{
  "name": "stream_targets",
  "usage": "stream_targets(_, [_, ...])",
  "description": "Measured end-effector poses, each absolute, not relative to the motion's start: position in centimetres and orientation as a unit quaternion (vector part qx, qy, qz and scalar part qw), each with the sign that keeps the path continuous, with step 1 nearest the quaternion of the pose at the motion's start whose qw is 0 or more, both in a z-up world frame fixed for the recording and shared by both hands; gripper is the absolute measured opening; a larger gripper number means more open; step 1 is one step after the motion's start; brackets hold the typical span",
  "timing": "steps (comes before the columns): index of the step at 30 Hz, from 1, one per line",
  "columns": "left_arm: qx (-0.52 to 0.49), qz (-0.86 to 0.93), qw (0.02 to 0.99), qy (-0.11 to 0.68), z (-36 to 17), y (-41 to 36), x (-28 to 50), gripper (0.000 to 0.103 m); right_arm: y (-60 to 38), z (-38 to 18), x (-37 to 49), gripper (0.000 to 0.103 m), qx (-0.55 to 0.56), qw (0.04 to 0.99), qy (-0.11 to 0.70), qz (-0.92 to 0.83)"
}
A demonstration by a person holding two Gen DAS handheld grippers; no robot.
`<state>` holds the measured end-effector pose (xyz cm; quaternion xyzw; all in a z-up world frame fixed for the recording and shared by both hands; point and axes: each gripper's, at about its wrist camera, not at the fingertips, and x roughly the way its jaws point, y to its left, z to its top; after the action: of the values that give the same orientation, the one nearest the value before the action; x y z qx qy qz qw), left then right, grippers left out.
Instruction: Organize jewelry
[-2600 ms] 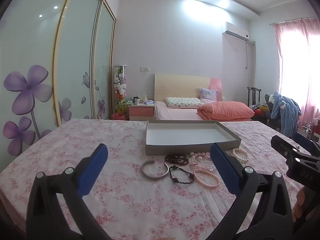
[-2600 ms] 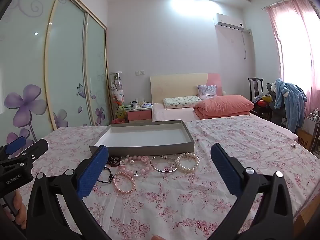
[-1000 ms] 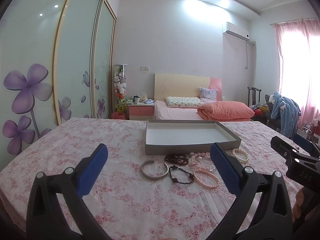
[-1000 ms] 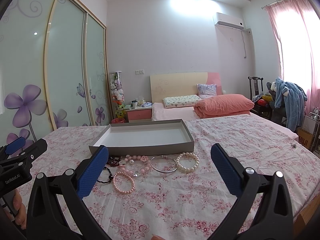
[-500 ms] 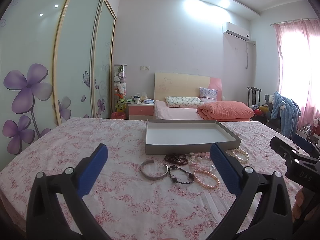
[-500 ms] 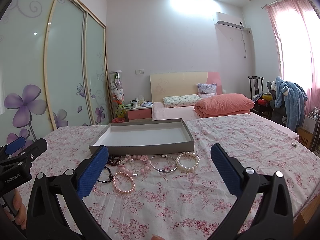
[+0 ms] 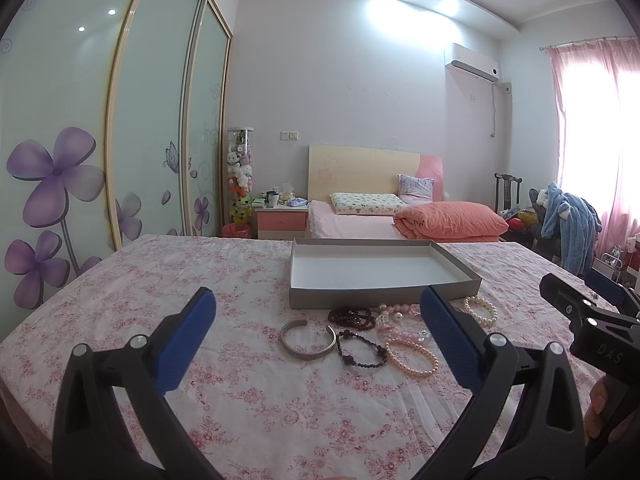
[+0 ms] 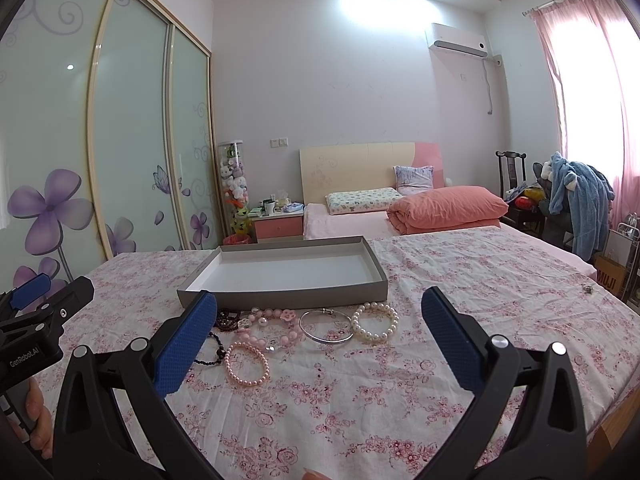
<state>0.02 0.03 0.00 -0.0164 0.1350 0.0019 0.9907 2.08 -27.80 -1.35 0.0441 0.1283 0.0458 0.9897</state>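
Change: none in the last few seconds, nothing picked up | Tongs: my left tongs (image 7: 316,332) and right tongs (image 8: 320,332) both held apart, empty | Bracelets (image 8: 308,330) on bedspread (image 8: 400,400), just before empty tray (image 8: 288,296) | Task: not begun

Both fisheye cameras are sitting low over the floral bedspread (image 7: 168,280), looking forward between their own spread blue-padded fingers toward the far wall and headboard (image 7: 360,168). The left wrist camera is looking from the left side, so the grey tray (image 7: 380,298) is falling right of its centre, and the right gripper (image 7: 592,304) is poking in at its right edge. The right wrist camera is looking from the right side, the tray (image 8: 280,300) lying left of centre, and the left gripper (image 8: 44,300) is showing at its left edge. Both views are sharing the tray, the bracelets near it, the wardrobe doors (image 8: 128,120) and the curtain (image 8: 600,80).
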Motion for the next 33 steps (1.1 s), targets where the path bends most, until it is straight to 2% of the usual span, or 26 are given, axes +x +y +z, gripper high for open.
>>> stream_targets(23, [-0.018,0.004,0.989,0.146,-0.5,0.1,1.0,0.099,-27.7,-1.9,2.8,0.101,0.048,0.988,0.139,0.042])
stream_targets(33, [-0.006,0.022,0.979,0.202,-1.2,1.3,4.4,0.099,-29.1,-2.6,5.8,0.101,0.064,0.978,0.195,0.024])
